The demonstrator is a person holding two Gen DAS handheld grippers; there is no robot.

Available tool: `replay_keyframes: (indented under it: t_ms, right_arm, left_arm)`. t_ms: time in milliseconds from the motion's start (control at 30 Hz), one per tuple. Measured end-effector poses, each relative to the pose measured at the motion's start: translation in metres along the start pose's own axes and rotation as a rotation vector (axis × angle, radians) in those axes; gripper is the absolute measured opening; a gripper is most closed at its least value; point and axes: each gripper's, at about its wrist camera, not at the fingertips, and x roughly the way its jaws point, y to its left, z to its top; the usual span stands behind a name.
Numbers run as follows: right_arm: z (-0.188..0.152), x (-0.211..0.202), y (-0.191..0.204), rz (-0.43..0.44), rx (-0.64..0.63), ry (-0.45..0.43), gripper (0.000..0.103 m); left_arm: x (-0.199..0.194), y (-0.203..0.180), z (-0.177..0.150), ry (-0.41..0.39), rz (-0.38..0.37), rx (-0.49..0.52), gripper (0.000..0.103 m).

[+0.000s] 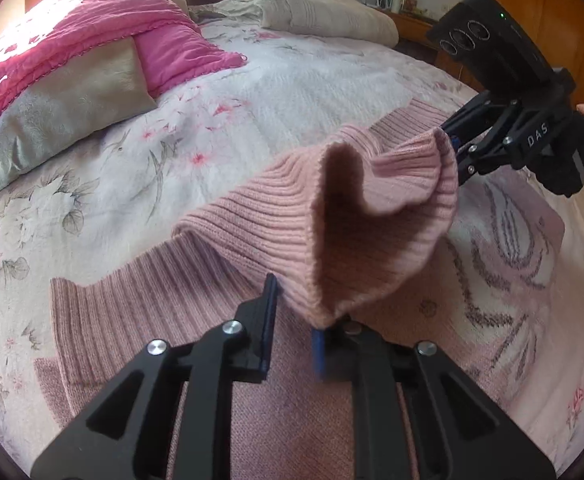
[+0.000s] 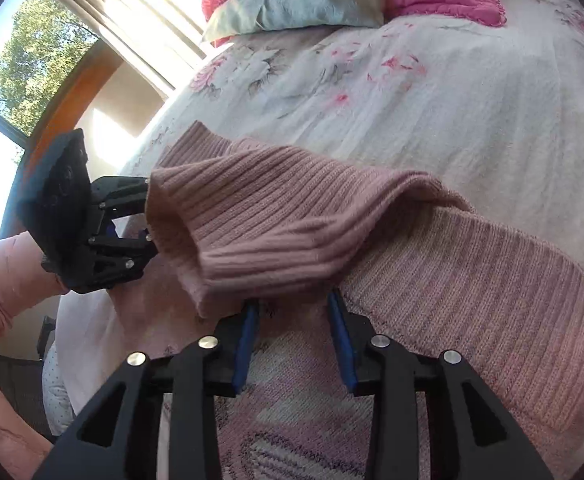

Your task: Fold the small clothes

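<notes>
A pink ribbed sweater (image 1: 260,224) lies on the floral bedspread. Its ribbed hem is raised in a loose standing fold between the two grippers. At the bottom of the left wrist view, my left gripper (image 1: 296,308) has its fingers apart, and a corner of the hem hangs down between the tips. In the right wrist view, my right gripper (image 2: 292,300) is also open, blue pads showing, with the fold's lower edge draped over its fingertips. Each gripper shows in the other's view, the right gripper (image 1: 454,156) and the left gripper (image 2: 148,216), with tips hidden behind the knit.
The floral bedspread (image 1: 292,80) stretches out beyond the sweater. A grey pillow (image 1: 60,116) and a bright pink blanket (image 1: 132,28) lie at the far left, and a beige folded blanket (image 1: 332,16) at the head. A window (image 2: 12,60) is to the left. A pink sleeve (image 2: 0,280) holds the left gripper.
</notes>
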Motion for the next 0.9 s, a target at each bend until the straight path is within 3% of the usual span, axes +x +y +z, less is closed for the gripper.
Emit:
replay_keyframes:
  t_ms: [133,267,433,500,600,733,900]
  right_arm:
    - [0.000,-0.036,0.004,0.076,0.055,-0.090,0.039]
    - [0.035,-0.046,0.016,0.096,0.080,-0.163,0.043]
    - [0.074,-0.006,0.011,0.026,0.145,-0.121,0.043]
    - [0.075,0.011,0.008,-0.009,0.162,-0.074,0.042]
    - [0.059,0.021,0.009,-0.029,0.161,-0.035,0.042]
    - [0.034,0.021,0.009,-0.069,0.144,0.000,0.042]
    - [0.014,0.025,0.001,-0.065,0.164,-0.008,0.041]
  left_arm:
    - [-0.007,-0.005,-0.012,0.014,0.005,0.016,0.021]
    - [-0.019,0.001,-0.011,0.005,-0.019,-0.044,0.021]
    - [-0.052,0.033,0.022,-0.149,-0.068,-0.289,0.024]
    - [-0.050,0.037,0.043,-0.176,-0.057,-0.327,0.028]
    - [-0.018,0.034,0.064,-0.092,-0.088,-0.353,0.032]
    - [0.024,0.020,0.054,0.039,-0.070,-0.307,0.030]
    - [0.032,0.013,0.034,0.087,-0.035,-0.267,0.033]
